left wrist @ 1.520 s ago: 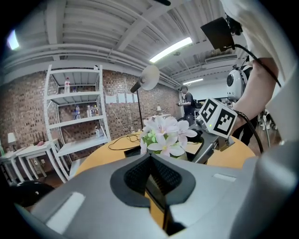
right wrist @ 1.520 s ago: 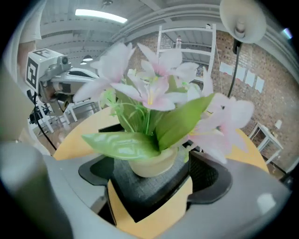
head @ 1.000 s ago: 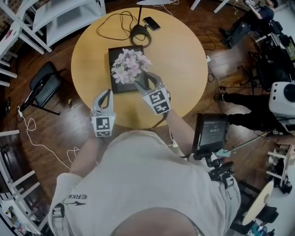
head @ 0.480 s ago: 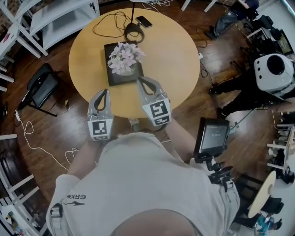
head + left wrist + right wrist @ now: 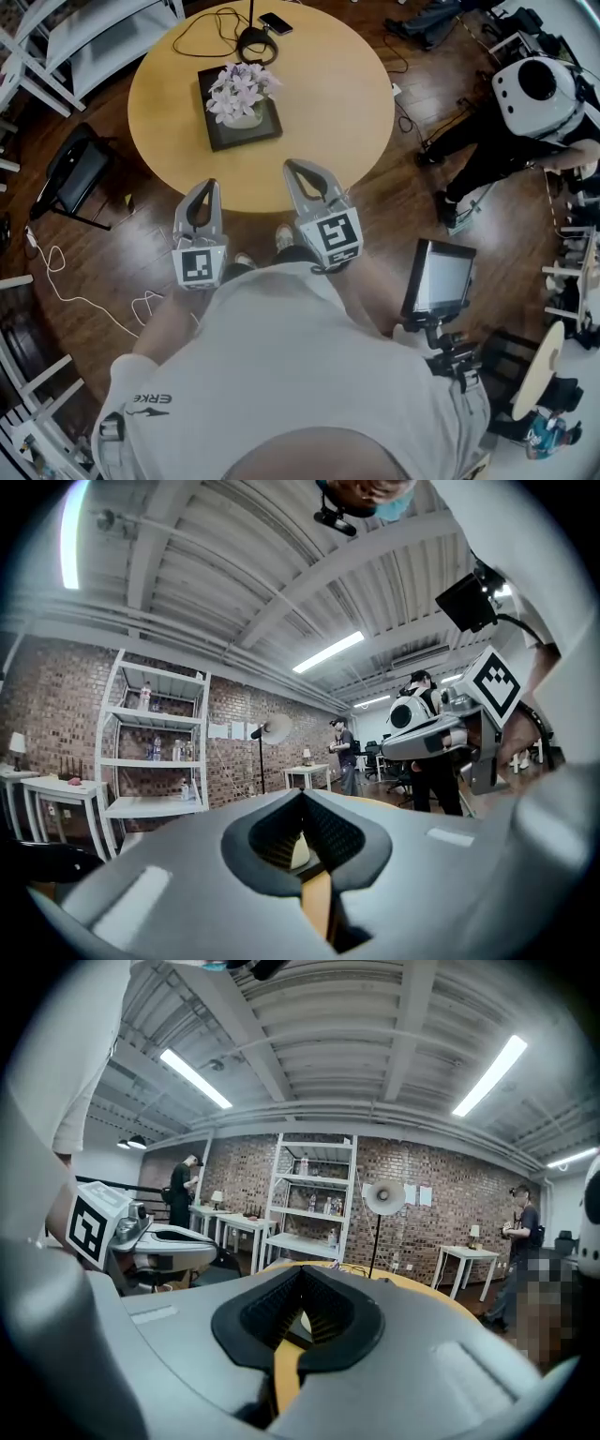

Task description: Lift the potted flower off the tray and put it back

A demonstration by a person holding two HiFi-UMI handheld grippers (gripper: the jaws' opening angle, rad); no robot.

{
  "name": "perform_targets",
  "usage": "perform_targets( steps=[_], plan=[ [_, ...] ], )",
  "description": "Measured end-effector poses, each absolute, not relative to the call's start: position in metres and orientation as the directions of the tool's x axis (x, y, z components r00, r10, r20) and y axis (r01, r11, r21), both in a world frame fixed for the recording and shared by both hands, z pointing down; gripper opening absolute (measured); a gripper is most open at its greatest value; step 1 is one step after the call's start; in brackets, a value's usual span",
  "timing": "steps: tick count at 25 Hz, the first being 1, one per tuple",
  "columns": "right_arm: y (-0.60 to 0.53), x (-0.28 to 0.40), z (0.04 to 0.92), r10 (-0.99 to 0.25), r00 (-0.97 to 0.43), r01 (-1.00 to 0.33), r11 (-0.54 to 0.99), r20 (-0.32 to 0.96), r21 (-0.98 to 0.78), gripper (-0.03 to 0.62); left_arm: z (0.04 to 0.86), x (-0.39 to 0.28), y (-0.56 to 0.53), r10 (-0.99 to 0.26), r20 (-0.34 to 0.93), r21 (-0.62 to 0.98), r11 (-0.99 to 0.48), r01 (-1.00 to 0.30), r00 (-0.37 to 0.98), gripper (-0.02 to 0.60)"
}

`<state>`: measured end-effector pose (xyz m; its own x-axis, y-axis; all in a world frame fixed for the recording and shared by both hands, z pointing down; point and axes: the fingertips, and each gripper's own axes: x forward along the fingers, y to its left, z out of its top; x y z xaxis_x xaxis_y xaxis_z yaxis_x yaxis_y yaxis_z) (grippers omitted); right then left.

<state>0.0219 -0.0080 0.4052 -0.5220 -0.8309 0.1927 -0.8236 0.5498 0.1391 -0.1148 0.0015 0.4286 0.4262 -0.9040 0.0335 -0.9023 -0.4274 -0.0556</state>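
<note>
The potted flower (image 5: 239,92), pale pink blooms in a white pot, stands upright on the black tray (image 5: 267,129) on the round wooden table (image 5: 337,103). Both grippers are held off the table's near edge, well short of the tray, and point level at it. My left gripper (image 5: 207,184) is shut with nothing in it, its jaw tips meeting (image 5: 300,793). To its right my right gripper (image 5: 293,166) is also shut and empty (image 5: 302,1267). Each gripper shows at the side of the other's view: the right gripper (image 5: 441,735) and the left gripper (image 5: 161,1241).
A lamp base with a looped cable (image 5: 253,42) and a phone (image 5: 275,22) lie on the table beyond the tray. A black chair (image 5: 77,178) stands left, white shelves (image 5: 103,28) at the back left, a monitor on a stand (image 5: 439,278) right. A person (image 5: 525,103) is at far right.
The right gripper, open around the pot a second ago, has shut empty and drawn back. Both grippers have pulled away from the tray and off the table edge. The flower stays on the tray.
</note>
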Motion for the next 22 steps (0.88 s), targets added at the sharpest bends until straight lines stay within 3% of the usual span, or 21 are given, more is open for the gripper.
perform_targets(
  steps=[15,22],
  plan=[
    [0.034,0.088,0.401,-0.805,-0.573,-0.806,0.587,0.155,0.071,0.014,0.401,-0.099,0.036,-0.928,0.019,-0.126,-0.371,-0.92,0.371,0.002],
    [0.052,0.078,0.396,-0.794,-0.591,-0.804,0.595,0.144,-0.018,0.014,0.405,-0.082,0.051,-0.917,0.052,-0.112,-0.4,-0.91,0.397,0.002]
  ],
)
